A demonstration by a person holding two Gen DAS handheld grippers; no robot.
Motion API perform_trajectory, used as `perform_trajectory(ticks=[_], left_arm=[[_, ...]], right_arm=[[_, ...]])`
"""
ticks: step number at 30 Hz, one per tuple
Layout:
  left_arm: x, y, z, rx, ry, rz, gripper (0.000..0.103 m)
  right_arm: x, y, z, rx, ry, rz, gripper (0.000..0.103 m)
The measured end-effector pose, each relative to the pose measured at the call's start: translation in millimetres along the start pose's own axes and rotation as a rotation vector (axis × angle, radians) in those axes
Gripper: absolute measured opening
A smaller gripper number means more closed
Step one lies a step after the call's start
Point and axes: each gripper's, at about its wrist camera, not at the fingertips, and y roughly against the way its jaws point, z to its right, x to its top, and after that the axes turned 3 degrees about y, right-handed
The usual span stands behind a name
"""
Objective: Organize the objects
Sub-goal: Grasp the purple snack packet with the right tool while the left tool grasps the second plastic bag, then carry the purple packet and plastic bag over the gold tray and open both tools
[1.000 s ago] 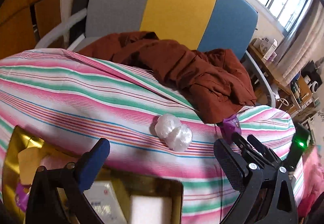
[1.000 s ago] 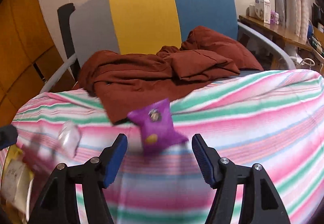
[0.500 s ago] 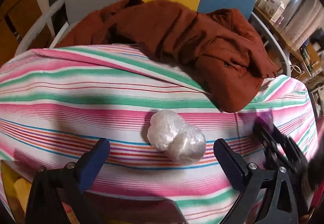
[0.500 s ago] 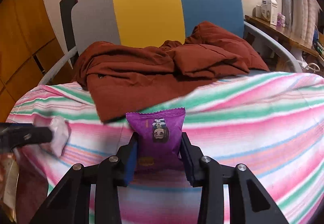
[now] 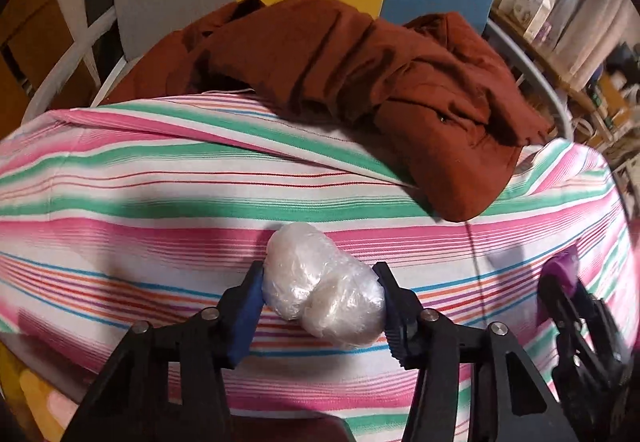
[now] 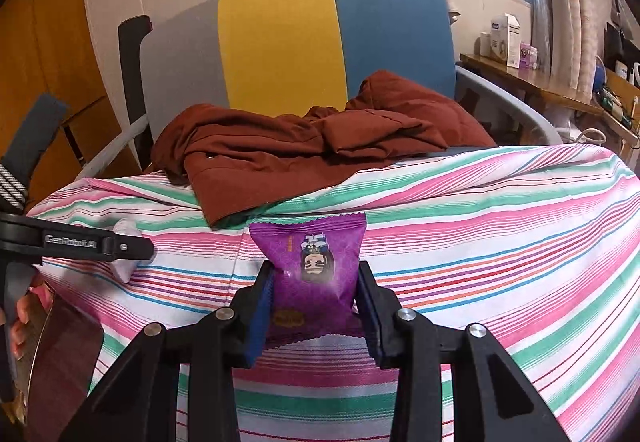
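1. Left gripper [image 5: 322, 292]: jaws just closed onto clear-wrapped white bundle [image 5: 320, 284], near centre of striped cloth [image 5: 160, 202].
2. Right gripper [image 6: 316, 284]: jaws clenched on purple snack packet [image 6: 312, 266].
3. Behind, far: rust-brown jacket [image 6: 312, 150] on tricolour chair [image 6: 280, 42].

Both wrist cameras look forward and down along their tongs, close over the striped cloth [image 5: 160, 178], sharing the brown jacket [image 6: 304, 158] and chair [image 6: 280, 42].
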Motion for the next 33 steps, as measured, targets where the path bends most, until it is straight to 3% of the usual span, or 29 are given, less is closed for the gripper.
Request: perform_trajectory(ticks=[11,14,20,28,33], left_arm=[[-21,73,-15,-0.147,0.028,0.179,0.052],[-35,92,-9,-0.194,0.039,0.210,0.052],[-80,144,-35,-0.248,0.040,0.287,0.052],[-149,188,-87,-0.198,0.041,0.335,0.052],[-183,196,-108,-0.166,0.041,0.335,0.053]], right_arm=[[-9,24,-5,-0.025,0.001,0.044,0.039],[-18,38,-10,-0.014,0.001,0.034,0.039],[-45,79,-25,0.039,-0.007,0.019,0.039],[-70,146,-71,0.177,-0.017,0.044,0.039],[-74,172,-123,0.272,0.060,0.041,0.039]])
